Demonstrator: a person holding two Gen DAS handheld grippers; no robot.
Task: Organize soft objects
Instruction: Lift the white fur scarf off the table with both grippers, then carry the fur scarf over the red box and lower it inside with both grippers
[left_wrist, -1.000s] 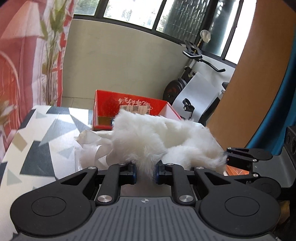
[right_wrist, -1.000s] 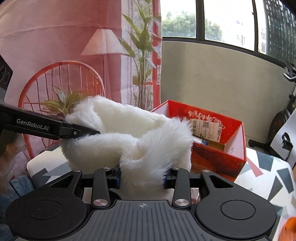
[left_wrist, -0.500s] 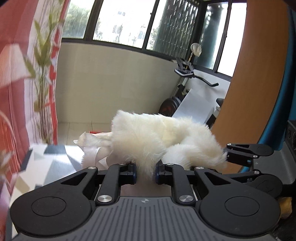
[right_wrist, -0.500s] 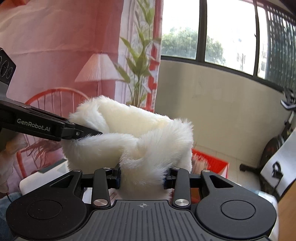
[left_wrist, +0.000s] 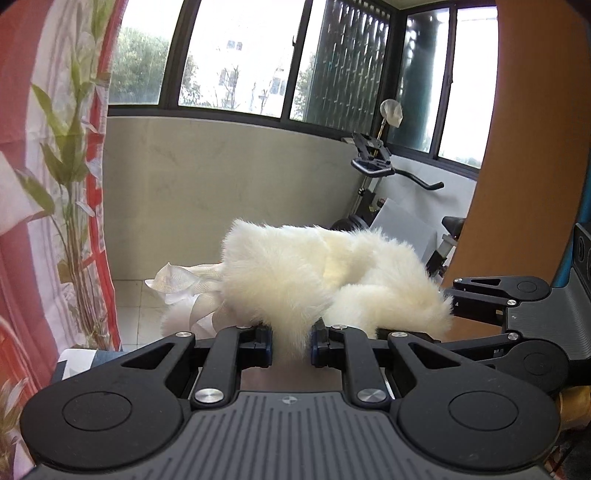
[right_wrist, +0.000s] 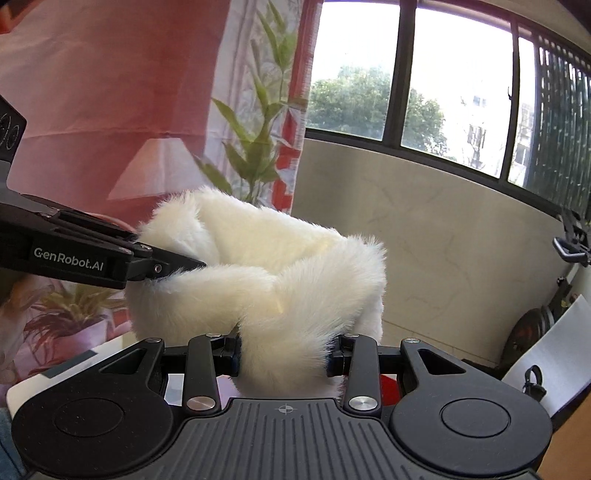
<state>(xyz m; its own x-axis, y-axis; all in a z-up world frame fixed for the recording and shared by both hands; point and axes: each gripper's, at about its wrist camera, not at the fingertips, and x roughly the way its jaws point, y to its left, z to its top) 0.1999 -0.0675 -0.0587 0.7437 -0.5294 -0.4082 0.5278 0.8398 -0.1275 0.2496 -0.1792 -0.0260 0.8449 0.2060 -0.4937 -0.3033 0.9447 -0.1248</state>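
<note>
Both tools are pinching the same item: a white furry piece (left_wrist: 314, 273), long-piled, soft, exact type not identifiable. Left gripper (left_wrist: 291, 345) is nearly pressed together on a thin tuft at one end. Right gripper (right_wrist: 284, 356) sits wider, clamped on a thicker fold of the other end. In the right wrist view the left gripper (right_wrist: 173, 264) enters from the side and bites the far edge, so the piece hangs as a loose loop between the two tools, in the air, in front of the low wall and windows (right_wrist: 458, 85). Some thin white fabric or netting (left_wrist: 177, 284) trails off the far side; I cannot tell whether it is attached.

Step in hand, as I judge it: carrying the piece two-handed towards wherever it gets laid out or stowed.

Notes for doing it well:
- Keep both pinches firm; fur compresses and could creep out, especially from the thin left-side tuft.
- Move the hands together, spacing constant, so the loop neither stretches nor sags.
- Watch the trailing fabric for snagging.
- Destination is not in view; look down before lowering.
</note>
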